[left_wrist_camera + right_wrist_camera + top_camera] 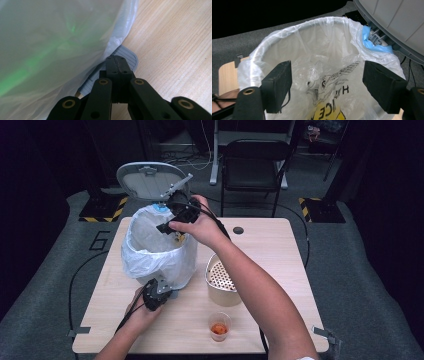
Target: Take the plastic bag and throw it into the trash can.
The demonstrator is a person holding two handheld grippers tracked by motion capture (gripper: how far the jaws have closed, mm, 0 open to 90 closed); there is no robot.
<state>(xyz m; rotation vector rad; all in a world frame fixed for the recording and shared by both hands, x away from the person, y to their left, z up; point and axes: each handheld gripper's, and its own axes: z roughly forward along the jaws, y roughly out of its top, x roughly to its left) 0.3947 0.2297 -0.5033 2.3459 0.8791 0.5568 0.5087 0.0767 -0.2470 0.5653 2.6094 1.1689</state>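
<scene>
Bin [150, 251] rim under open tool [172, 227].

Round tan canister [223, 285] with a perforated white top, standing on the light wooden table [265, 255] near its middle. Small clear plastic cup [220, 325] holding orange-red contents, just in front of the canister near the table's front edge. Black folding chair [254, 167] on grey carpet beyond the table's far edge.

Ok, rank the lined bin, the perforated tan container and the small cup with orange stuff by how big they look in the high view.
1. Lined bin, clearly largest.
2. Perforated tan container.
3. Small cup, smallest, though nearest the camera.
</scene>
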